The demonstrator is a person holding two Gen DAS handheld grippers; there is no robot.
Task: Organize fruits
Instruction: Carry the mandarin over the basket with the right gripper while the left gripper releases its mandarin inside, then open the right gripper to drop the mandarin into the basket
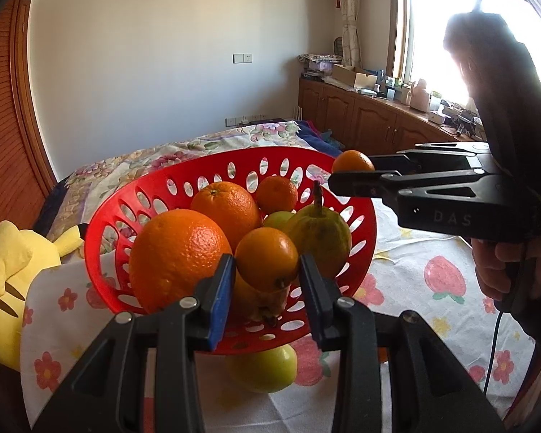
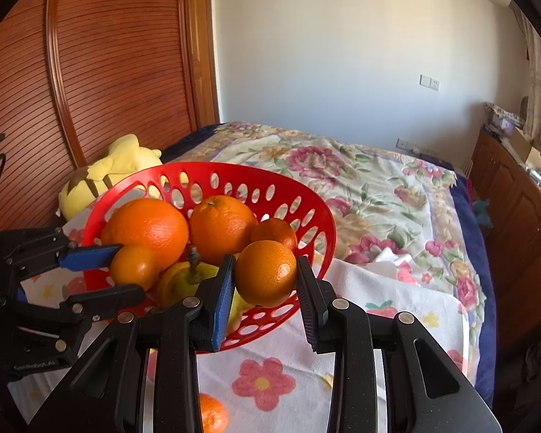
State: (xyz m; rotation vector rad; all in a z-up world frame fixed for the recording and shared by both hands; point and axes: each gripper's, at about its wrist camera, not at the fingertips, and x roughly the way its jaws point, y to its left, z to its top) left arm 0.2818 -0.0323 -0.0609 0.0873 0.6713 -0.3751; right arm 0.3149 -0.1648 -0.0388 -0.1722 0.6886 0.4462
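Each gripper is clamped on a small, smooth-skinned mandarin: the left gripper (image 1: 267,270) holds one mandarin (image 1: 267,258) just over the near rim of the red perforated plastic basket (image 1: 212,176), the right gripper (image 2: 265,276) another mandarin (image 2: 265,272) over its right rim. Ahead of both lie two dimpled oranges (image 2: 146,223) and a knobbly green pear (image 1: 322,238). A green apple (image 1: 263,370) and another mandarin (image 2: 212,415) sit below on the floral cloth (image 2: 263,382).

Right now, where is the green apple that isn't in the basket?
In the left wrist view the green apple lies low in the middle, on the flowered cloth just in front of the red basket, between the left gripper's fingers.
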